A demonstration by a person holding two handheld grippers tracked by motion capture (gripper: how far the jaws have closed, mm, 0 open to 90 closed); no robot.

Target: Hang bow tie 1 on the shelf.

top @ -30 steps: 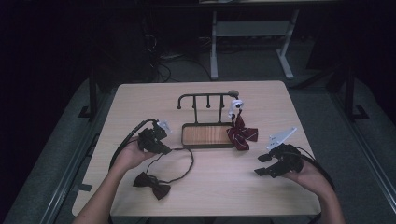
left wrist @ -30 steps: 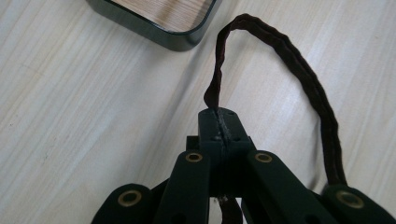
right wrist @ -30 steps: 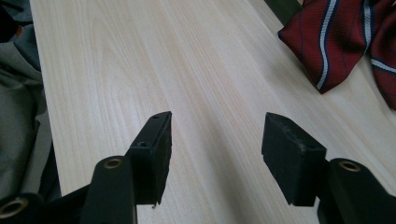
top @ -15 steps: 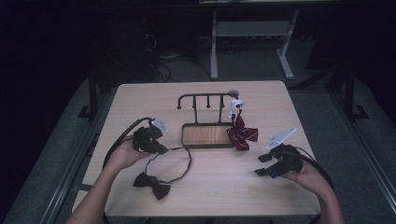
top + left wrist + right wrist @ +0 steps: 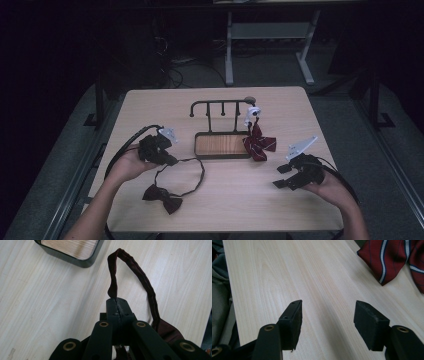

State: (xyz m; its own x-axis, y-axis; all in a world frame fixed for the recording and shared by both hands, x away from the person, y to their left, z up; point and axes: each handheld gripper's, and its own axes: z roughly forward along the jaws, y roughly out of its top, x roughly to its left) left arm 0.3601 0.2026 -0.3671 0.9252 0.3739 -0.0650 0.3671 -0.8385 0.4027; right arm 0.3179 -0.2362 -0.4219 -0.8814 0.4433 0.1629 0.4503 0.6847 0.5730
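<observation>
The left gripper has its jaws clamped on the neck strap of the dark bow tie, which lies on the table in front of the hook rack and left of it. The bow tie looks light, soft and floppy, so the strap is likely the right place to hold it, the bow dangling when lifted. The right gripper, right of the rack near the striped red bow tie, has its jaws wide apart, having just been opening, with nothing between them.

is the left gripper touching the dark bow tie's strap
Touching. In the left gripper view, the left gripper has its jaws shut on the dark strap, which loops out from between them.

Rack: a black metal hook stand with a wooden tray base is set mid-table.
Hung item: a red striped bow tie is draped beside it.
Surface: a light wooden table.
</observation>
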